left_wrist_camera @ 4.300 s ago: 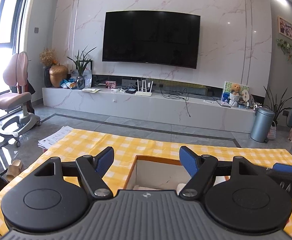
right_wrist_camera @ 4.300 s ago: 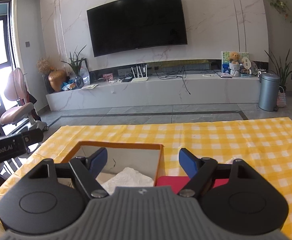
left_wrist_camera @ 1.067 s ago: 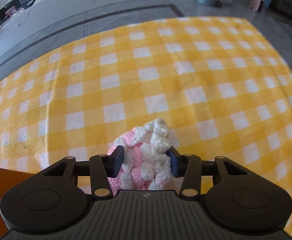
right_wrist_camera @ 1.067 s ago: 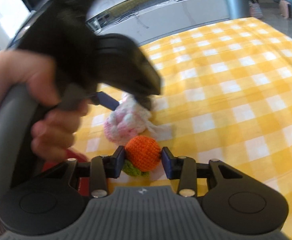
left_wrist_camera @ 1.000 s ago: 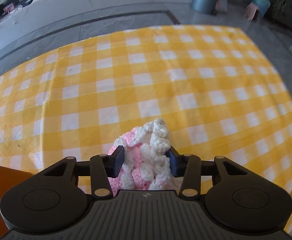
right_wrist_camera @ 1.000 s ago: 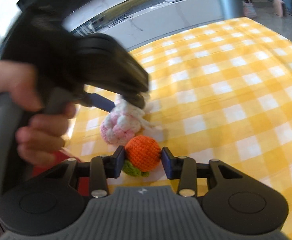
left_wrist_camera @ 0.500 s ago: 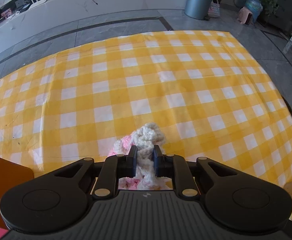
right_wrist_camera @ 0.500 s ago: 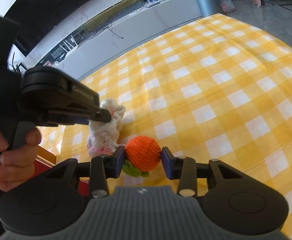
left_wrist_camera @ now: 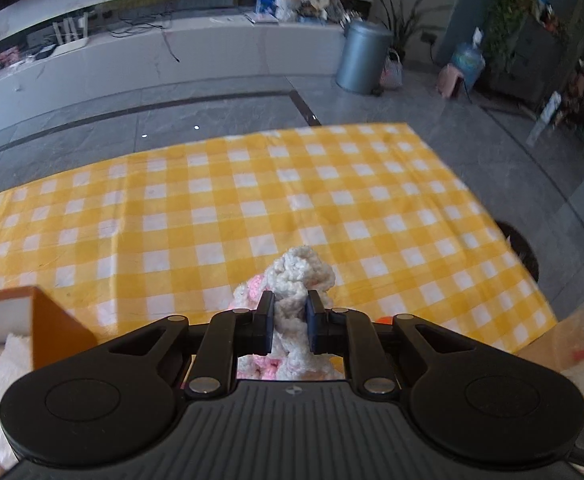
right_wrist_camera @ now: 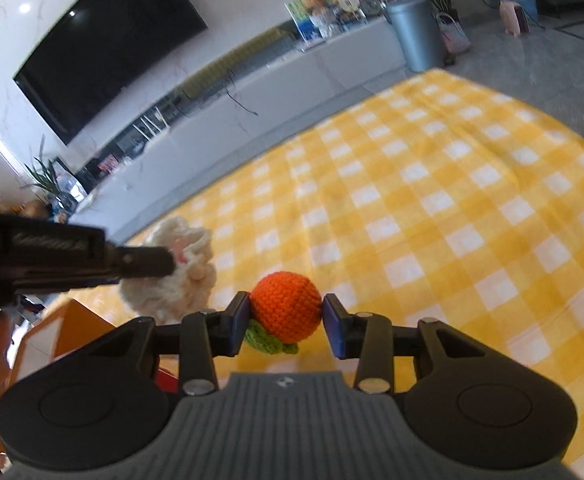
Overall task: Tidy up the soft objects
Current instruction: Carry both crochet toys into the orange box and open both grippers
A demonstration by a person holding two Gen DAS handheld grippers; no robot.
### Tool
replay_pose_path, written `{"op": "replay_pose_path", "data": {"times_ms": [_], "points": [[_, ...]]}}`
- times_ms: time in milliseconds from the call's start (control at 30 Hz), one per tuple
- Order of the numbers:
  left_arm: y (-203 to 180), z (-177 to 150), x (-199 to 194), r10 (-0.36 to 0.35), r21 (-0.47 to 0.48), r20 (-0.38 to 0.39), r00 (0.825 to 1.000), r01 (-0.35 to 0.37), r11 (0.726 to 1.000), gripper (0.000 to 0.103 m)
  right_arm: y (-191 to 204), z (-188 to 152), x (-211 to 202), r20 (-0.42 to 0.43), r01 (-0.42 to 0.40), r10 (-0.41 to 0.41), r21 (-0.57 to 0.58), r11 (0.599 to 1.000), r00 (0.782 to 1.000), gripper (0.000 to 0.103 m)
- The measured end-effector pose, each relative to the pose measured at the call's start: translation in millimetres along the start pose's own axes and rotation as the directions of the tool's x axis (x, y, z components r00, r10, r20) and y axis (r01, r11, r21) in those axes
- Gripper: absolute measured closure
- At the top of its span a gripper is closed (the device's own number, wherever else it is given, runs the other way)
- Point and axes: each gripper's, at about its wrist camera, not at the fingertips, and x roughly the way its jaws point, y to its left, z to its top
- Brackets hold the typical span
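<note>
Checked tablecloth (left_wrist_camera: pixel 212 208) under gripped crochet toys (left_wrist_camera: pixel 292 280)

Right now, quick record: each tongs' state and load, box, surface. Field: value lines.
left tongs: shut on pink-white toy
right tongs: shut on orange toy
orange toy: green leaf underneath
toys: both appear lifted off the cloth
box: orange walls, at lower left in the left view, white item beside it
cloth: yellow-white check
</note>
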Motion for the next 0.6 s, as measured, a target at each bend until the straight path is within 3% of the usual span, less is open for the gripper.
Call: {"op": "replay_pose_path", "data": {"times_ms": [100,300,467,600], "points": [[17,-4,-37,-0.043,-0.049,0.066,0.997,0.046,0.998,0.086,12,5,-13,0.026,-0.053,0.053,-0.02,0.998,0.998,0.063],[63,-21,-113,-0.05,-0.102,0.21,0.976,0.073,0.992,0.086,43,9,-41,0.071,-0.158,0.162,-0.061,0.986,0.984,0.063],[108,-48,-158,-0.013,-0.159,0.292,0.956,0.062,0.985,0.086,88,3,-63,0.077,-0.273,0.285,-0.13,0.953,0.956,0.063],[140,-77,-180,0.005,-0.187,0.37,0.929,0.069,0.98,0.086,130,-10,-73,0.057,-0.341,0.358,-0.203,0.918,0.932,0.063]]}}
